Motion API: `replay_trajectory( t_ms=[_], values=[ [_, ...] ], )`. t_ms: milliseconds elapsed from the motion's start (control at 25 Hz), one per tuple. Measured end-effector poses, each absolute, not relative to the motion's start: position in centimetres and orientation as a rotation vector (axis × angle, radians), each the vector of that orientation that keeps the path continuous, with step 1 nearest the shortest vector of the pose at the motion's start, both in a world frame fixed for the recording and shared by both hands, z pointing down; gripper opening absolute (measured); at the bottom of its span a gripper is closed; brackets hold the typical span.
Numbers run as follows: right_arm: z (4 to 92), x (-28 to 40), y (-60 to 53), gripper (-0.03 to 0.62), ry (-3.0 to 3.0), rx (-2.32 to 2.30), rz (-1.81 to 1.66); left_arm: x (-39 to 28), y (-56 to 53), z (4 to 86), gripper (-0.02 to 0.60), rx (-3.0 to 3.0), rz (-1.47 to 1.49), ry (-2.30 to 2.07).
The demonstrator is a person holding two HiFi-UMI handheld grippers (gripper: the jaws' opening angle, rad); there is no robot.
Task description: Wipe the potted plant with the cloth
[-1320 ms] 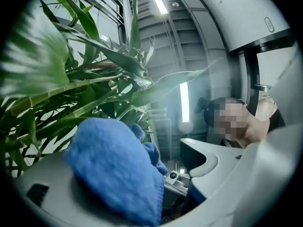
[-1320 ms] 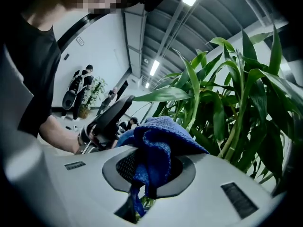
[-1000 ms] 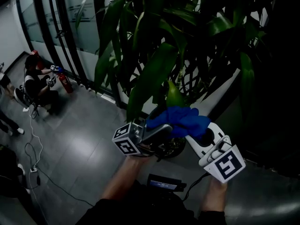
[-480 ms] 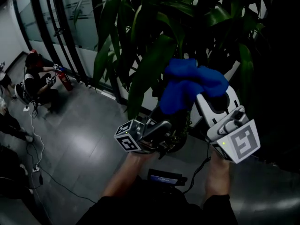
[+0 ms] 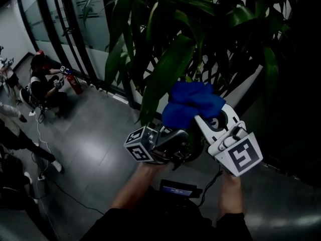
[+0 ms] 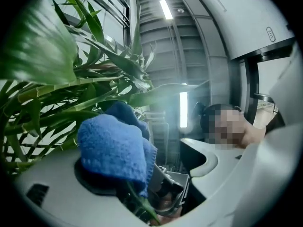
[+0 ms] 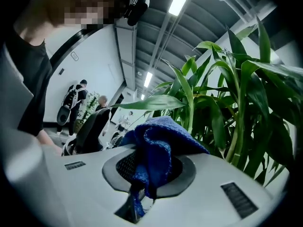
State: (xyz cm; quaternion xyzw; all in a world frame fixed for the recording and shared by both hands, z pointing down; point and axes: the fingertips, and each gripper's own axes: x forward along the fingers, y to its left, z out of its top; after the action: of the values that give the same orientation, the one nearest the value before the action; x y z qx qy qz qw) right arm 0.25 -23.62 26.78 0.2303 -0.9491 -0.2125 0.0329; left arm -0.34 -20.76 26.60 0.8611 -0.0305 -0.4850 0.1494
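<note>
Cloth, blue and bunched, is clamped in the closed jaws of the right gripper beneath the potted plant, whose foliage spreads overhead from ten to two o'clock. Left gripper, at the cloth's seven o'clock, stands with jaws apart, a thin leaf tip between them, apparently unpinched. Likely fault: the unheld leaf swings away or creases under the wipe.
</note>
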Motion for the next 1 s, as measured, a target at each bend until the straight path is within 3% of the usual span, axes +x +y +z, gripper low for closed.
replay_trajectory(
  t_ms=[760, 1000],
  values=[
    [33.9, 3.6, -20.3, 0.072, -2.884, 0.638, -0.461, -0.3, -21.4, 27.3, 0.408, 2.405, -1.420, -0.081],
    [28.2, 8.8, -20.0, 0.071, -3.204, 0.771, -0.387, -0.4, -21.7, 29.1, 0.408, 2.362, -1.410, -0.102]
  ],
)
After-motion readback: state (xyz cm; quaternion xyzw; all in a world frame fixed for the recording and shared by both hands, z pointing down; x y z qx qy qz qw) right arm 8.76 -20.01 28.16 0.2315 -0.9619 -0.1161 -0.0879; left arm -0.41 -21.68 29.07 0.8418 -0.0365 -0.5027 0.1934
